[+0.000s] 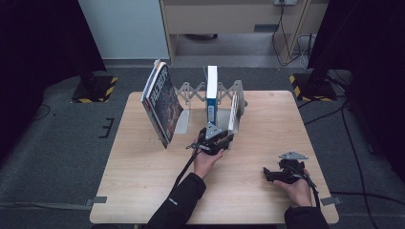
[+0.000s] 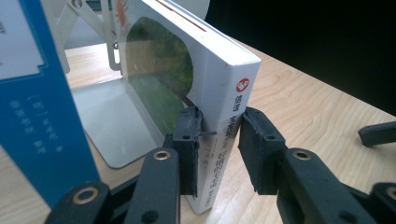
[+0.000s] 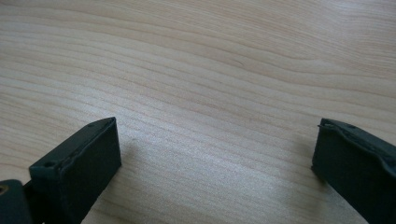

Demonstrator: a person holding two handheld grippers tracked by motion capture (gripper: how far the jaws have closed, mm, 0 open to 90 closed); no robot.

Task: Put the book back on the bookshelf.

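High view: left hand-held gripper (image 1: 216, 138) at the foot of a white book (image 1: 233, 113) standing in a rack (image 1: 191, 91); right hand-held gripper (image 1: 272, 174) low over the desk (image 1: 143, 181), well apart.
Left gripper view: jaws clamp the white book's (image 2: 219, 88) spine; blue book (image 2: 32, 93) just beside.
Right gripper view: jaws wide apart, bare desk (image 3: 210, 70) between.

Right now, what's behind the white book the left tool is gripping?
Behind the white green-covered book sits a grey metal bookend plate and its folding scissor rack. The book covers whatever lies on its far side.
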